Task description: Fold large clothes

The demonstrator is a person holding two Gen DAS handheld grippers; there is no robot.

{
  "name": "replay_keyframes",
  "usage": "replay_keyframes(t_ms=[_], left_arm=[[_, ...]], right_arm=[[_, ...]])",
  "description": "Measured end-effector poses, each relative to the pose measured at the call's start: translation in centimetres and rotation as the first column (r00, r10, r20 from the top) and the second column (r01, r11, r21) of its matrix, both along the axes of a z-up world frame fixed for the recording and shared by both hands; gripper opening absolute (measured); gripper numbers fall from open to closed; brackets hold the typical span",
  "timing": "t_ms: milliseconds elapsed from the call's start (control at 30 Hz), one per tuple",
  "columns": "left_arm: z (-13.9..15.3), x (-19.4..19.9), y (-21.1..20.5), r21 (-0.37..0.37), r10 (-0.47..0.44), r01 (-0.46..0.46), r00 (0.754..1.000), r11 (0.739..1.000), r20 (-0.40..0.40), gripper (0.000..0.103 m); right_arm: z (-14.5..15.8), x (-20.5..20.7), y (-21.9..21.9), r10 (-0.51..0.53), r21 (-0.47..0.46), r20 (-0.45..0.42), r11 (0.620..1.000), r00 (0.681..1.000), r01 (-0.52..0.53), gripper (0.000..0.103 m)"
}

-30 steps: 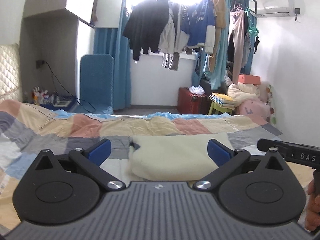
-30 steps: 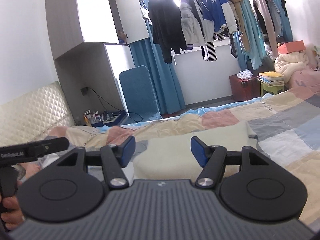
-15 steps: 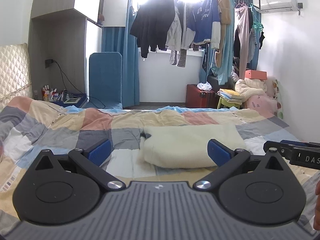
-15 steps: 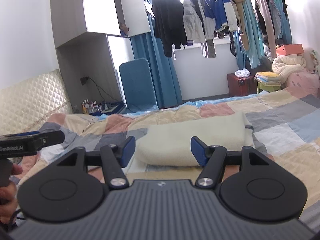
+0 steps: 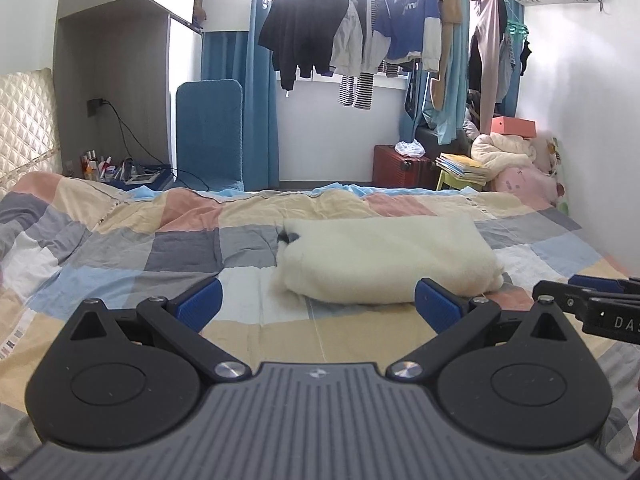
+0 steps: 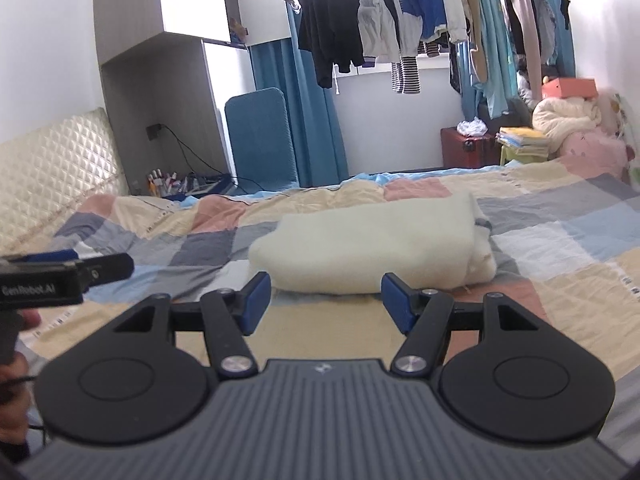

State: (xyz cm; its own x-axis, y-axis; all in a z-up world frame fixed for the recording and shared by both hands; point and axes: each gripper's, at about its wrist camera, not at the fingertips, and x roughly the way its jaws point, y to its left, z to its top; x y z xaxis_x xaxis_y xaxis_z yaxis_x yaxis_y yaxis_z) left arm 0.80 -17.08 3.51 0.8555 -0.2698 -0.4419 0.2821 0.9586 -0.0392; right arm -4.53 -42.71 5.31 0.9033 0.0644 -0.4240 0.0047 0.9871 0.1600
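1. Since a second ago both grippers have sunk toward the bed, and the folded cream garment now sits higher and farther ahead in each view, with more of the patchwork quilt showing in front of it; the garment itself lies as it did.
2. The left gripper hangs over the quilt with its blue pads spread wide and nothing between them; the garment's near edge lies just beyond the fingertips, not touched.
3. The right gripper stands the same way, jaws apart and empty, its blue pads short of the garment's near fold; its opening has not changed over the second.
4. The cream garment lies flat as a thick folded bundle in the middle of the bed, long side across the view; a small dark patch shows at its far left corner in the left view and at its right end in the right view.
5. Each gripper shows in the other's view: the right one at the right edge of the left view, the left one at the left edge of the right view, with part of a hand below it.
6. Behind the bed hang clothes on a rail before the window, beside blue curtains; a red case stands against the far wall; a quilted headboard runs along the left.
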Motion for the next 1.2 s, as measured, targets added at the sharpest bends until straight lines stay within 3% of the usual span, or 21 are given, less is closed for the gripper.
replay_keyframes(t_ms=[667,1100,1200], left_arm=[[-2.0,1.0,0.6,-0.022,0.049,-0.05,0.998,0.999,-0.041,0.103],[-1.8,0.9,0.8,-0.025,0.061,-0.062,0.997,0.998,-0.039,0.103],[-1.7,0.9,0.8,-0.023,0.065,-0.066,0.997,0.998,-0.041,0.103]], right_arm=[[-0.6,0.4,-1.4,0.009,0.011,-0.028,1.0,1.0,-0.008,0.065],[-0.7,0.9,-2.0,-0.006,0.012,-0.038,1.0,0.999,0.006,0.065],[-0.6,0.9,-2.0,0.003,0.01,-0.032,1.0,0.999,-0.002,0.07]])
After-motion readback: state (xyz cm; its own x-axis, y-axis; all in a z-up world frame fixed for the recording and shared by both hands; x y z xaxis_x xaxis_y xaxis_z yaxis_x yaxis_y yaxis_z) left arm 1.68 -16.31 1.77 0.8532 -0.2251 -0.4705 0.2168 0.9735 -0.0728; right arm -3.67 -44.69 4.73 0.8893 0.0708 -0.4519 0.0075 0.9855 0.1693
